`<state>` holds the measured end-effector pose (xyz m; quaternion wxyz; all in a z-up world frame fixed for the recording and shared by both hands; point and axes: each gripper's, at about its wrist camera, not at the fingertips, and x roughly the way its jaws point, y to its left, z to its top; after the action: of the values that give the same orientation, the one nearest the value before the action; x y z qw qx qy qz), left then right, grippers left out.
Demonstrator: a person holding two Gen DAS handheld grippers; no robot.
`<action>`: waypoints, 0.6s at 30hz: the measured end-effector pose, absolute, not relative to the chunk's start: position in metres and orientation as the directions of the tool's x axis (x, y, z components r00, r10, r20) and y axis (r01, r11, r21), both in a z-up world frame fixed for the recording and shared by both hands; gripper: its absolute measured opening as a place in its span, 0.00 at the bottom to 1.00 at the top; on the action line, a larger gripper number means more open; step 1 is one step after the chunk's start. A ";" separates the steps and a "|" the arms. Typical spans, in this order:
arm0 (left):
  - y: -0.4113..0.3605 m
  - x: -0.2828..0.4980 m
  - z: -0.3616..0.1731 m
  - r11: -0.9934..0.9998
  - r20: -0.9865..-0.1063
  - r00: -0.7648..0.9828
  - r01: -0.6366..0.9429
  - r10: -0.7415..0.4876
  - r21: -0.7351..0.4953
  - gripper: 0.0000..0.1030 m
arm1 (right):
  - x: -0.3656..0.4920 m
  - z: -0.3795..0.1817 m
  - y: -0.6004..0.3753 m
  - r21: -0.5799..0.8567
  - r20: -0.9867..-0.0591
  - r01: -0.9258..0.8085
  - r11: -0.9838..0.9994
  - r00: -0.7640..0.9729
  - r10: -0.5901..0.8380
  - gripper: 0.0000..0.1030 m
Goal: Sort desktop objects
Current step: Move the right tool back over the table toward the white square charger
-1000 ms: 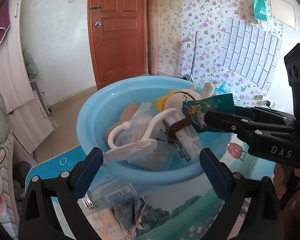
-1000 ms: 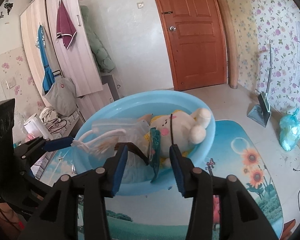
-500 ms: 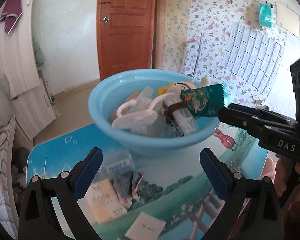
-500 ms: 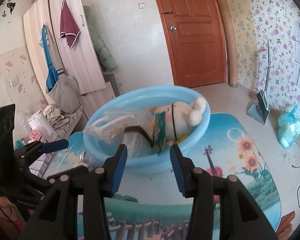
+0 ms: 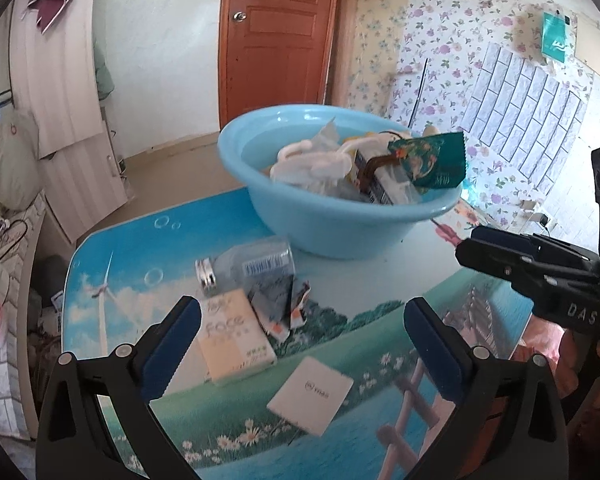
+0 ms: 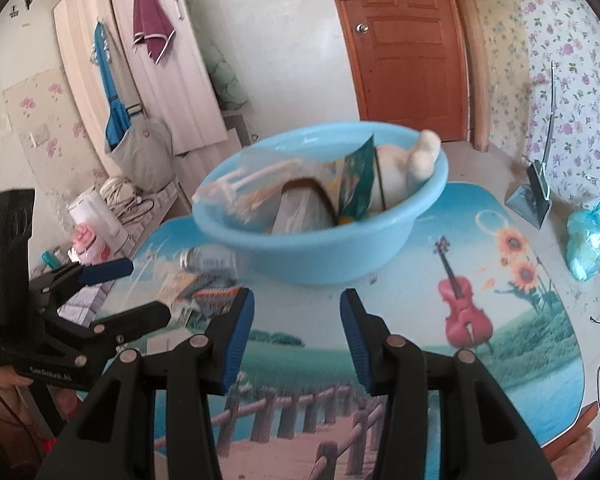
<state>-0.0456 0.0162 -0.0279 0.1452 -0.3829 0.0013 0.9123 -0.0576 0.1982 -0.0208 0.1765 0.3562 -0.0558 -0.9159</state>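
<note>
Both grippers empty: left gripper [image 5: 302,334] jaws wide apart, right gripper [image 6: 297,330] jaws apart. Green packet [image 5: 432,159] sits in the blue basin [image 5: 260,184] at the table's [image 5: 380,328] far side; tissue pack [image 5: 234,336], white card [image 5: 310,394] lie near.

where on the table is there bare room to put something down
Free: the stretch right of the blue basin, around the printed violin and sunflowers, and the near edge before the right gripper. Crowded: left of the basin, where the bottle, tissue pack, wrappers and white card lie.
</note>
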 end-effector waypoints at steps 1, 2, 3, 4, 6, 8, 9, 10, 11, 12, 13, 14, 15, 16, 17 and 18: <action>0.016 -0.044 -0.028 -0.958 -0.700 -0.664 -0.265 0.264 -0.110 0.99 | -0.056 -0.022 0.198 0.229 -0.636 0.285 -0.931 -0.680 -0.365 0.43; 0.017 -0.043 -0.028 -0.959 -0.701 -0.663 -0.263 0.262 -0.110 0.99 | -0.056 -0.023 0.197 0.231 -0.639 0.285 -0.930 -0.676 -0.366 0.43; 0.017 -0.042 -0.029 -0.959 -0.701 -0.663 -0.262 0.261 -0.109 0.99 | -0.055 -0.025 0.197 0.232 -0.645 0.286 -0.930 -0.670 -0.367 0.43; 0.017 -0.040 -0.029 -0.959 -0.702 -0.664 -0.261 0.259 -0.108 0.99 | -0.055 -0.027 0.197 0.235 -0.653 0.285 -0.929 -0.662 -0.368 0.43; 0.016 -0.038 -0.029 -0.960 -0.703 -0.663 -0.259 0.257 -0.107 0.99 | -0.054 -0.031 0.197 0.235 -0.665 0.279 -0.931 -0.652 -0.363 0.43; 0.017 -0.038 -0.030 -0.960 -0.705 -0.662 -0.259 0.255 -0.104 0.99 | -0.052 -0.034 0.196 0.233 -0.675 0.277 -0.932 -0.644 -0.360 0.43; 0.016 -0.037 -0.030 -0.961 -0.705 -0.663 -0.259 0.253 -0.101 0.99 | -0.051 -0.036 0.196 0.233 -0.677 0.277 -0.932 -0.642 -0.359 0.43; 0.016 -0.037 -0.030 -0.961 -0.705 -0.664 -0.258 0.252 -0.100 0.99 | -0.051 -0.037 0.196 0.233 -0.680 0.276 -0.932 -0.640 -0.359 0.43; 0.015 -0.036 -0.030 -0.961 -0.704 -0.664 -0.257 0.250 -0.099 0.99 | -0.050 -0.039 0.196 0.236 -0.683 0.276 -0.932 -0.635 -0.361 0.43; 0.014 -0.035 -0.031 -0.962 -0.705 -0.664 -0.256 0.249 -0.099 0.99 | -0.051 -0.040 0.196 0.241 -0.685 0.276 -0.930 -0.630 -0.365 0.43; 0.014 -0.034 -0.031 -0.962 -0.706 -0.663 -0.254 0.248 -0.099 0.99 | -0.051 -0.043 0.196 0.249 -0.690 0.274 -0.929 -0.623 -0.369 0.43; 0.013 -0.034 -0.032 -0.962 -0.709 -0.661 -0.252 0.247 -0.100 0.99 | -0.051 -0.045 0.197 0.253 -0.694 0.269 -0.929 -0.619 -0.368 0.43; 0.012 -0.034 -0.033 -0.963 -0.711 -0.659 -0.251 0.246 -0.101 0.99 | -0.051 -0.047 0.196 0.254 -0.698 0.267 -0.930 -0.615 -0.367 0.43; 0.011 -0.033 -0.035 -0.963 -0.714 -0.656 -0.248 0.244 -0.101 0.99 | -0.051 -0.049 0.196 0.256 -0.703 0.264 -0.930 -0.610 -0.367 0.43; 0.010 -0.033 -0.037 -0.964 -0.716 -0.654 -0.247 0.243 -0.101 0.99 | -0.052 -0.050 0.195 0.257 -0.705 0.264 -0.930 -0.607 -0.367 0.43; 0.009 -0.032 -0.038 -0.964 -0.719 -0.652 -0.245 0.241 -0.102 0.99 | -0.051 -0.052 0.195 0.258 -0.708 0.264 -0.929 -0.603 -0.368 0.43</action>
<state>-0.0320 0.0089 -0.0379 0.1337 -0.3950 0.0021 0.9089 -0.0513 0.1946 -0.0515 0.1768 0.4092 -0.0634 -0.8929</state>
